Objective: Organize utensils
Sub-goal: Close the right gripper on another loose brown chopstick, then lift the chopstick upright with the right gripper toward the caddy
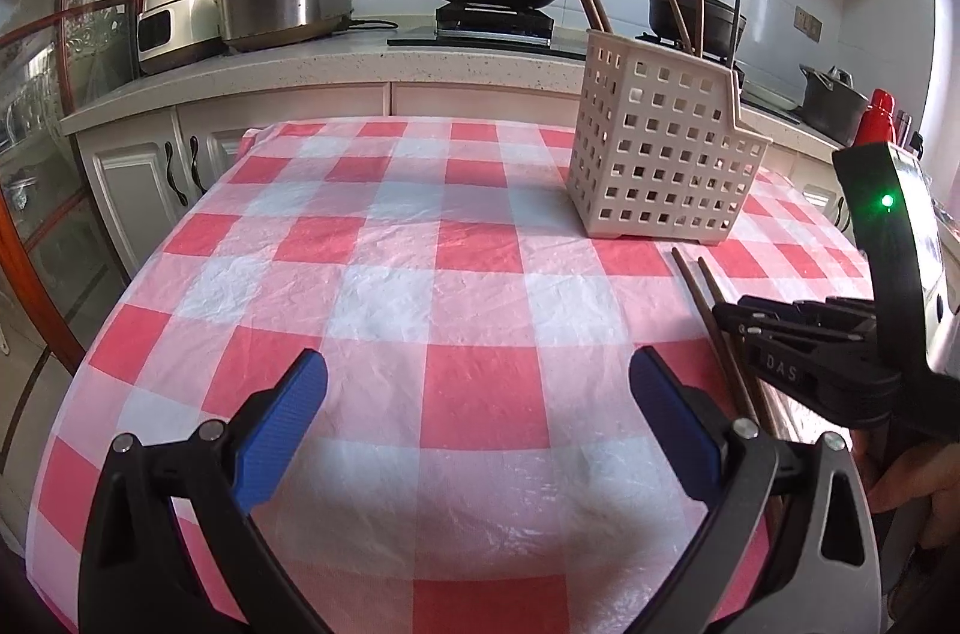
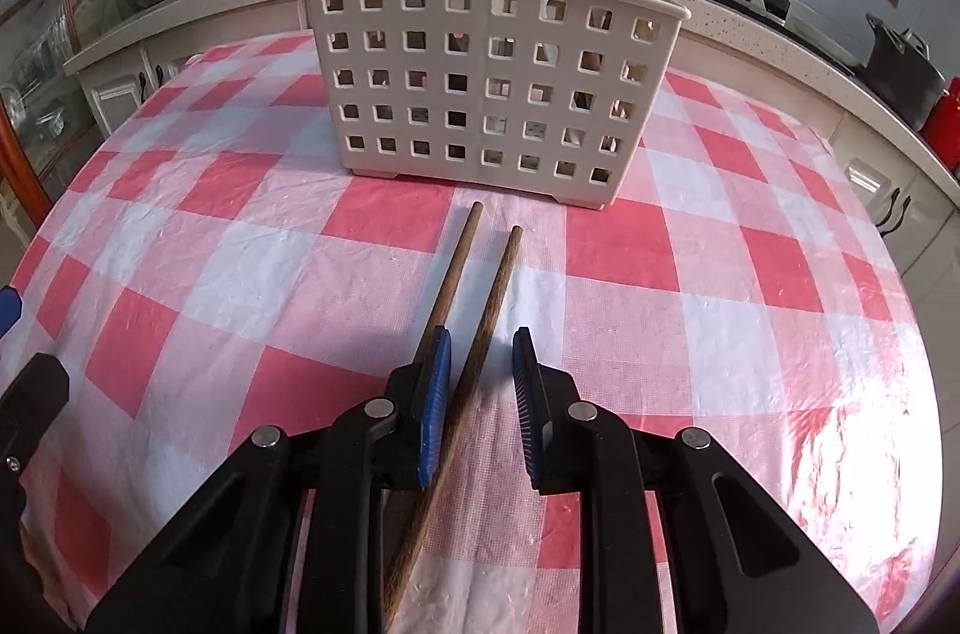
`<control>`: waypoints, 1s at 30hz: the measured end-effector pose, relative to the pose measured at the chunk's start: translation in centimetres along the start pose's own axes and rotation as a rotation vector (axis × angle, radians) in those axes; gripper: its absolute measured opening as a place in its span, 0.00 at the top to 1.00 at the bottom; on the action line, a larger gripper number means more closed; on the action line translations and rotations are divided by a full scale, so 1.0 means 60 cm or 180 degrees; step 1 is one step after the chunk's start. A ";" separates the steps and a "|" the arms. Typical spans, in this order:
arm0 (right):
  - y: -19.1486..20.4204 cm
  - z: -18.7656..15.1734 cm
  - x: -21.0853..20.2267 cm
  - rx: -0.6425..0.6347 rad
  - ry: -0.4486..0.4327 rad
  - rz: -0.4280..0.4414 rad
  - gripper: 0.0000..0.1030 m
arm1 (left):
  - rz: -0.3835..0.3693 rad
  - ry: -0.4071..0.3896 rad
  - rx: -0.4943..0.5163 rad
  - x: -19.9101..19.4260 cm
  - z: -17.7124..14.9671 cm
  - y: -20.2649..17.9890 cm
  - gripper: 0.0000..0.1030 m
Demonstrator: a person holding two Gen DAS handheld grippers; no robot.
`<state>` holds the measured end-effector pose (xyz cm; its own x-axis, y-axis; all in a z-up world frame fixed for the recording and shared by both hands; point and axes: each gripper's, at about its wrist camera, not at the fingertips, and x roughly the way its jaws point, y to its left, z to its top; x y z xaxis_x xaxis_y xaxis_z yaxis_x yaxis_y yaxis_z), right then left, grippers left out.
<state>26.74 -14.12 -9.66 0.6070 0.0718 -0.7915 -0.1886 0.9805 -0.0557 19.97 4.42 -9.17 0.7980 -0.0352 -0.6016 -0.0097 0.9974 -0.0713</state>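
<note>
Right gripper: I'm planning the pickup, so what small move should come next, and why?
Probably shift the right gripper slightly left before closing: its open fingers bracket only one chopstick, while the other chopstick passes outside the left finger. The holder waits just beyond.

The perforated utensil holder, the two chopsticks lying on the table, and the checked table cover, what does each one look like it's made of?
Utensil holder: likely molded plastic, matte off-white, with evenly cut square holes and rounded rims.
Chopsticks: probably wood or bamboo, brown with streaky grain, dull finish.
Table cover: looks like thin plastic sheeting, red and white checks, crinkled and catching glare.
</note>
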 end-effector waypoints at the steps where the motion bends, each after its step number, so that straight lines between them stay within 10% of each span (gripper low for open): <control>1: 0.001 0.000 0.000 -0.0020 0.0005 0.0020 0.88 | 0.0004 0.0010 -0.0004 0.000 -0.002 0.000 0.05; 19: -0.171 -0.061 -0.035 0.0592 -0.0041 0.0119 0.95 | -0.0262 0.0594 0.0245 0.077 0.019 -0.109 0.06; 30: -0.183 -0.071 -0.040 0.0619 -0.0048 0.0369 0.95 | -0.0369 0.0916 0.0443 0.173 0.054 -0.219 0.52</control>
<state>24.02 -25.82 -9.75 0.6017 0.1872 -0.7765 -0.1062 0.9823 0.1545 30.35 -8.82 -11.92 0.5859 -0.1455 -0.7972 0.1695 0.9840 -0.0550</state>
